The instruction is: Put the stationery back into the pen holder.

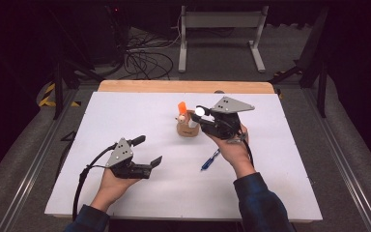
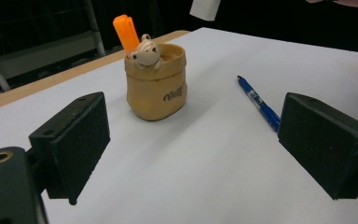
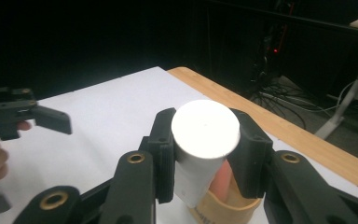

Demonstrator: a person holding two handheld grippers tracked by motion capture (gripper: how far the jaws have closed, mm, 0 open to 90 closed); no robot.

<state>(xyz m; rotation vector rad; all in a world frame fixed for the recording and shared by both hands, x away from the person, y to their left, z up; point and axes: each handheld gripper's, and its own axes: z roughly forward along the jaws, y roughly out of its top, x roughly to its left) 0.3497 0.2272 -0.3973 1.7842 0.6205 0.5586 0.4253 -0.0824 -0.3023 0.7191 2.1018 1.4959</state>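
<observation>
Gripping a white tube [image 3: 204,140] over the tan pot [image 1: 187,128], the right gripper [image 1: 203,115] points toward nine o'clock; the left gripper [image 1: 149,152], palm-cradled, stands released.

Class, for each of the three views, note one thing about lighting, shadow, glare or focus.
High view: table evenly lit, surroundings dark. Left gripper view: holder sharp with a soft shadow; near pads slightly soft. Right gripper view: white cylinder top glares, featureless; left tongs behind it are blurred, background black.
</observation>
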